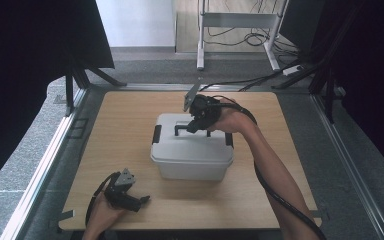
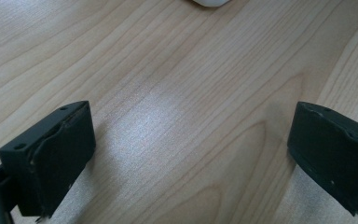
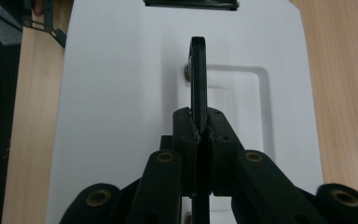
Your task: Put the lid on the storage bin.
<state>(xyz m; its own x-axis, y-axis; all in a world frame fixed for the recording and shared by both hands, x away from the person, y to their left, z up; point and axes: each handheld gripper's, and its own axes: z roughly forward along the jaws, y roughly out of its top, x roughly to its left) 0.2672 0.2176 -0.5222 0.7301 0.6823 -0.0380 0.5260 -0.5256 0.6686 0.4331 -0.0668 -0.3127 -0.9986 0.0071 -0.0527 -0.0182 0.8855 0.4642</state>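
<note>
Box (image 1: 192,150): white lidded bin, middle of the wooden counter (image 1: 120,125), side latches seemingly shut.
Right tongs (image 3: 199,133): clamped on the upright black lid handle (image 3: 198,79).
Left tongs (image 2: 186,154): wide apart, nothing between, low over bare counter.
Progress: handle gripped; lifting apparently remains.

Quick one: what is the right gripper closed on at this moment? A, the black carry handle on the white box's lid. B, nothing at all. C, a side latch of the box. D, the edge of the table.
A: in the right gripper view the right gripper has its jaws pressed together on the upright black handle in the recess of the white box lid.
</note>
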